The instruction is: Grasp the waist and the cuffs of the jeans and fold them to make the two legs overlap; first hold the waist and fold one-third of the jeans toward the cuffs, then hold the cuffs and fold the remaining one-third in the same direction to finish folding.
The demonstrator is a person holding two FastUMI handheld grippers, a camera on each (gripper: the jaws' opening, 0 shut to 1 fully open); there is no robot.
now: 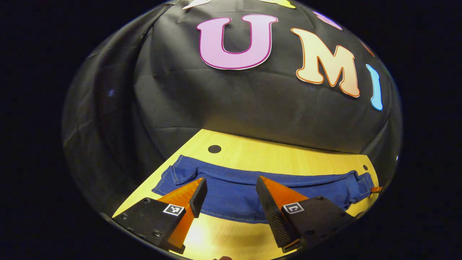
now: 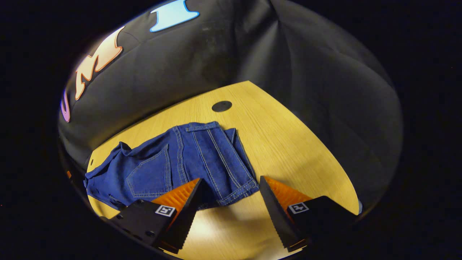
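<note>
Jeans lie folded on the bench, blue and flat. We hold the left gripper gaping over their near edge, and the right gripper gaping at the hemmed end, neither gripping anything.

- My left gripper is spread wide, its 2 fingers parted with a broad gap between them and nothing pinched.
- Its 2 fingertips are level with each other and angle forward and downward, held low in the air.
- My right gripper is likewise agape, 2 fingers splayed apart, gripping nothing.
- Its left finger sits a touch lower in the right gripper view than its right finger, so that hand is rolled slightly.
- Both grippers point forward and tilt down; neither pair of fingers presses on anything.
</note>
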